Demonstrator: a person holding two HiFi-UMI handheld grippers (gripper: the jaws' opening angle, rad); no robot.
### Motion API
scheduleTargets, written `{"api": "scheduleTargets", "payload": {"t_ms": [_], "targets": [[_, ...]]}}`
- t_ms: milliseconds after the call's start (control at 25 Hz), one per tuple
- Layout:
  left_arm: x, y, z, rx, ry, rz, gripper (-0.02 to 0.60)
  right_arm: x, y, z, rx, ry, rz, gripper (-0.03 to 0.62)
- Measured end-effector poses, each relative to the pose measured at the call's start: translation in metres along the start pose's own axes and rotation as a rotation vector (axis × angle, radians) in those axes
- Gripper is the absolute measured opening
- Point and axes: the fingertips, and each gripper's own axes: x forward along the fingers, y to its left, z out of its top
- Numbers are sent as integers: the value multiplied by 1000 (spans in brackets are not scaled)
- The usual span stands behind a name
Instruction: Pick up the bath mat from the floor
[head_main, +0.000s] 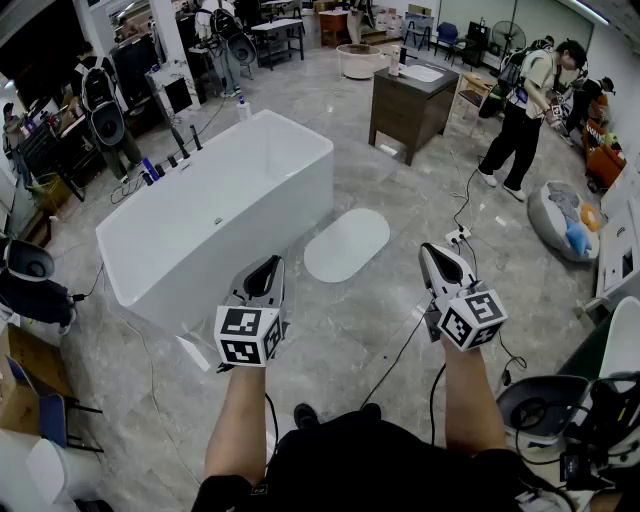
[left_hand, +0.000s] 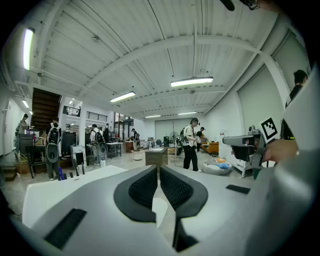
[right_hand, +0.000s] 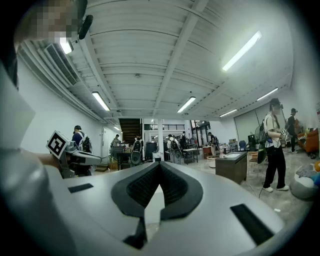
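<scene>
The bath mat (head_main: 347, 244) is a pale oval lying flat on the grey marble floor, just right of the white bathtub (head_main: 215, 215). My left gripper (head_main: 268, 268) is held above the floor near the tub's front corner, short of the mat, jaws shut and empty. Its tips (left_hand: 158, 168) meet in the left gripper view. My right gripper (head_main: 436, 255) hovers to the right of the mat, also shut with nothing in it. In the right gripper view its tips (right_hand: 160, 164) touch. A sliver of the pale mat shows below each pair of pads.
A dark wooden vanity (head_main: 412, 103) stands beyond the mat. A person (head_main: 525, 115) stands at the far right near a round cushion (head_main: 567, 220). Black cables (head_main: 455, 215) and a power strip lie on the floor right of the mat. Equipment and chairs crowd the left side.
</scene>
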Motion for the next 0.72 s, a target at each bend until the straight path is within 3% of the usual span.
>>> {"api": "scheduleTargets", "payload": {"t_ms": [240,520,720], "targets": [[12,-19,0,0,6,-5,29,-6,-25,-13,5,-2,11,14],[-1,-17,0,-3,-6,-34,35,-8,-10,-12,33,23,3,15],[-2,-17,-2,-18,4,-44,168,-9,-9,-10,22,23,-20,23]]}}
